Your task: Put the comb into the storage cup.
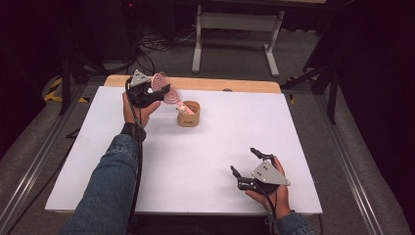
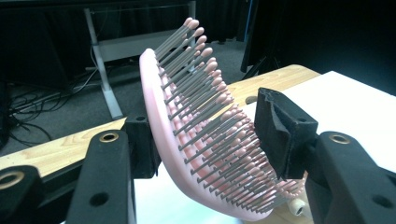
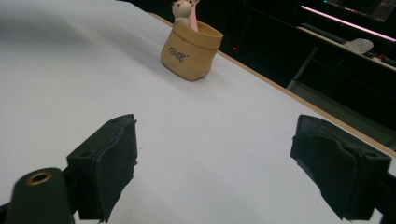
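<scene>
A pink hairbrush (image 1: 164, 88) with grey, pink-tipped bristles (image 2: 205, 121) is held up at the table's far left. My left gripper (image 1: 157, 94) is shut on its head, with one pad on the back and the other on the bristle tips (image 2: 210, 140). The brush slopes down to the right, and its handle end reaches into a small tan pot (image 1: 189, 114) near the middle. A small pale figure (image 3: 181, 8) pokes out of the pot (image 3: 190, 49). Near the front right, my right gripper (image 1: 243, 160) rests open, with nothing between its pads (image 3: 215, 163).
A white sheet (image 1: 195, 161) covers the table, and a wooden strip (image 1: 230, 84) shows along the far edge. Beyond it stand a white-legged frame (image 1: 235, 22) and floor cables (image 1: 151, 46). Metal rails run along both sides.
</scene>
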